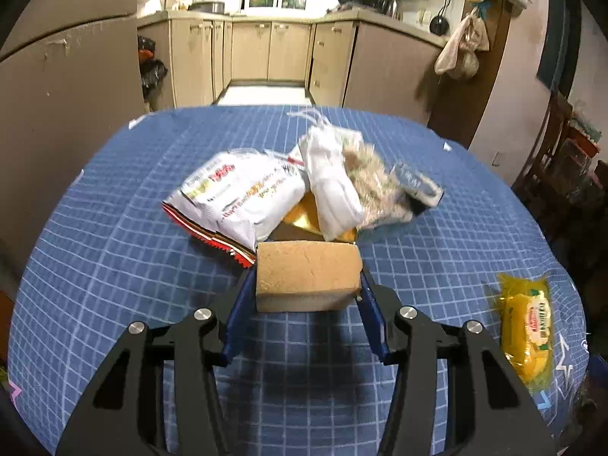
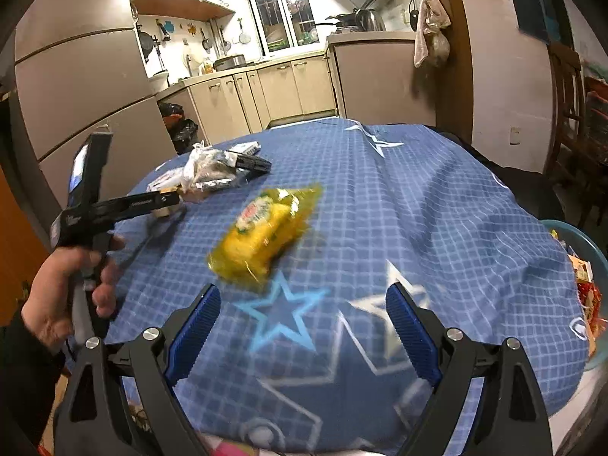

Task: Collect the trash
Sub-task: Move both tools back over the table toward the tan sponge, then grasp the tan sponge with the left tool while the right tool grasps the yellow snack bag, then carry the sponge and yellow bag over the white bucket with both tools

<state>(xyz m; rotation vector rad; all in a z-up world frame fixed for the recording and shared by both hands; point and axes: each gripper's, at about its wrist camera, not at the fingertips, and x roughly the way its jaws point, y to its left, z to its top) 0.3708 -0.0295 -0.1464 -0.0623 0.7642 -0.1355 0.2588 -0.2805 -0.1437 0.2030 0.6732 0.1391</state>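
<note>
Tan block [image 1: 307, 273] clamped in the left hand-held gripper [image 1: 306, 285], just in front of the wrapper pile [image 1: 296, 193] on the blue-checked bench [image 1: 114, 266].

Gripped only at the block's two ends, so could twist out or crumble on lifting; could also drag the red-edged packet [image 1: 228, 205] touching its far side. Right hand-held gripper [image 2: 304, 319] spread wide, holding nothing, short of the yellow packet [image 2: 262, 231], itself blurred. Block's material unclear; pile's lower layers hidden; teal bin [image 2: 581, 239] right of the block cut off.

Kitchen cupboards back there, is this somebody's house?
Most likely yes, a home kitchen and eating area: beige cupboards under a window, pans hanging on the wall, and a table under a blue checked cloth.
</note>
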